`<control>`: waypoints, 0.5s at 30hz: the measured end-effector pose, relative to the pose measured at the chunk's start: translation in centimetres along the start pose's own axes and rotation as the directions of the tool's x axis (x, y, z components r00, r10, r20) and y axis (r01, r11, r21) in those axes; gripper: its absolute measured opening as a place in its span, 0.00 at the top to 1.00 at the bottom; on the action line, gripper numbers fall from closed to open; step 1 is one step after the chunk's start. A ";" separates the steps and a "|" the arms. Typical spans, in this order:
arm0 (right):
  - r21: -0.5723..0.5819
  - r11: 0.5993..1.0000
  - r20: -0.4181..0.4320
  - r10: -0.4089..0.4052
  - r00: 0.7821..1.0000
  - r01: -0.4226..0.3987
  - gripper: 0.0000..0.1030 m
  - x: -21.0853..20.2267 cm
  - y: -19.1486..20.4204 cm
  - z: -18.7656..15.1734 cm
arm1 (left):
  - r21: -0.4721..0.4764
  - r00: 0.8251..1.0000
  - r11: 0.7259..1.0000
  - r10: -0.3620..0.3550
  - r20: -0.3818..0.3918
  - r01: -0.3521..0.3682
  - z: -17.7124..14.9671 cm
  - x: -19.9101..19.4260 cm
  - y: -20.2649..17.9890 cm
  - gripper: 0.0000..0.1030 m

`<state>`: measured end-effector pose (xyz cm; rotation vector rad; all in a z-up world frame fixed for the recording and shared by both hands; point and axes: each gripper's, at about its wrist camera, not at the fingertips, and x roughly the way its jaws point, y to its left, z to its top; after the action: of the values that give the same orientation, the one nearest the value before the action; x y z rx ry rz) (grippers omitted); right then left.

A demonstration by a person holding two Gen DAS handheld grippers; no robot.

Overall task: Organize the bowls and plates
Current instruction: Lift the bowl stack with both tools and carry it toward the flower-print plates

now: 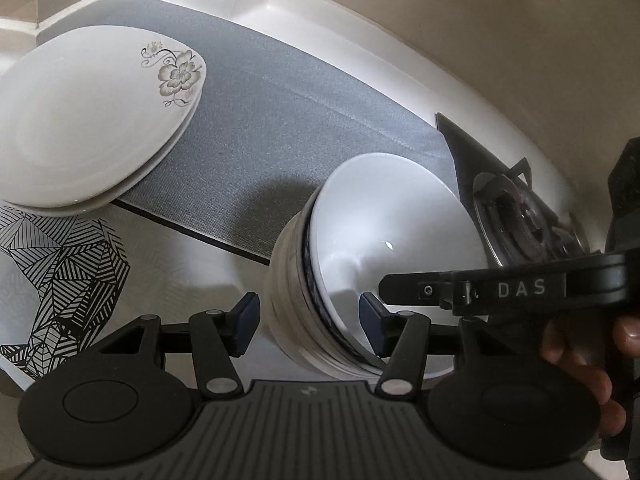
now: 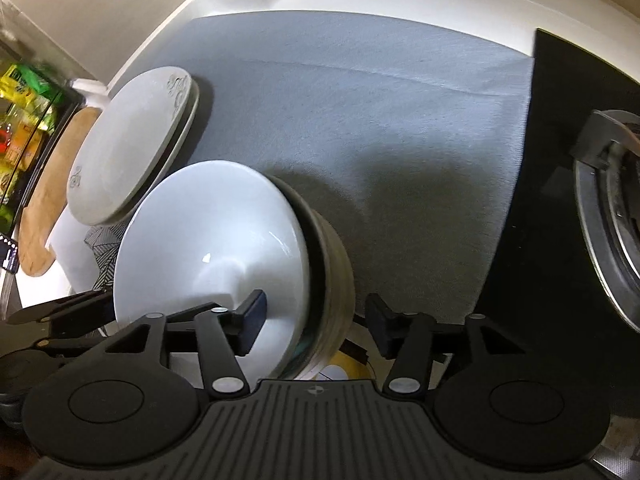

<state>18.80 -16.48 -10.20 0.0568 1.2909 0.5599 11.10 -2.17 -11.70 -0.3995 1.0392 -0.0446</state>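
The left gripper (image 1: pixel 307 326) stands partly open, its jaws straddling the near rim of a stack of bowls (image 1: pixel 360 276) with the pads apart from it, no grip visible. The right gripper (image 2: pixel 316 326) is likewise partly open: its left finger sits inside the top white bowl and its right finger outside the stack, neither pressing as far as can be seen. The stack rests at the near edge of a grey mat (image 2: pixel 360 120) on the white surface (image 1: pixel 280 4). To the left, well apart from the bowls, lie stacked white plates (image 1: pixel 92 128) with a flower print, overlapping a black-lined patterned sheet (image 1: pixel 64 272). On the right a black stove top (image 2: pixel 560 200) with a metal burner (image 2: pixel 612 216) borders the mat. A wooden board (image 2: pixel 44 200) lies beyond the plates.
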 end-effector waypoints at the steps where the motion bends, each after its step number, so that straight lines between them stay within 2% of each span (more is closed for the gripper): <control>1: 0.008 1.000 -0.004 0.008 1.000 -0.008 0.43 0.1 -0.1 0.0 | -0.001 1.000 1.000 0.002 -0.001 -0.002 0.0 0.0 0.0 0.41; 11: -0.009 0.999 -0.036 0.053 0.998 -0.053 0.38 0.9 0.2 0.4 | 0.016 1.000 1.000 0.001 0.003 -0.001 -0.1 0.2 -0.4 0.53; 15: -0.016 0.999 -0.026 0.045 0.999 -0.045 0.44 0.9 0.3 0.4 | 0.016 1.000 1.000 0.005 0.006 -0.005 0.0 0.0 -0.2 0.57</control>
<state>19.24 -15.71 -10.75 0.0649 1.3126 0.6121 11.13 -2.32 -11.70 -0.3817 1.0335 -0.0472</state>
